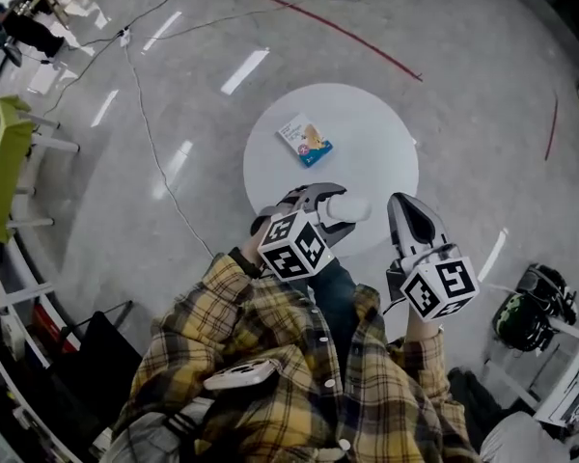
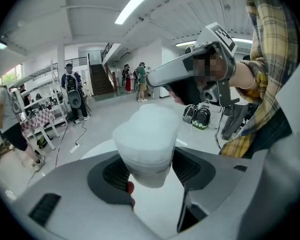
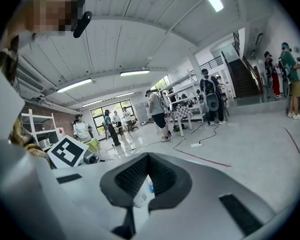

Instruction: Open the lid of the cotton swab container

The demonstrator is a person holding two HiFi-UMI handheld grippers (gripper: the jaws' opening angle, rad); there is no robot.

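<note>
Left gripper [image 1: 334,208] is clamped on the cotton swab container [image 1: 355,207], a whitish, cloudy tub. The pads press its lower body from both sides and the wider top end sticks out past the jaws. It is held in the air over the near edge of the round white table [image 1: 367,114], not resting on it. The lid looks still on; no gap shows, though the seam is hard to make out. Right gripper [image 1: 403,205] has its jaws fully together with nothing between them. It sits just beside the container's free end, not touching. Step in hand looks like holding the tub steady ahead of the lid pull. The next move would likely need the right jaws to part, come round the top end and grip it, then pull or pry while the left keeps the body steady. Both forearms, in plaid sleeves [image 1: 270,345], are close to the body, with the grippers low and angled toward each other. A small blue-and-white box [image 1: 305,140] lies mid-table, well apart from both.
</note>
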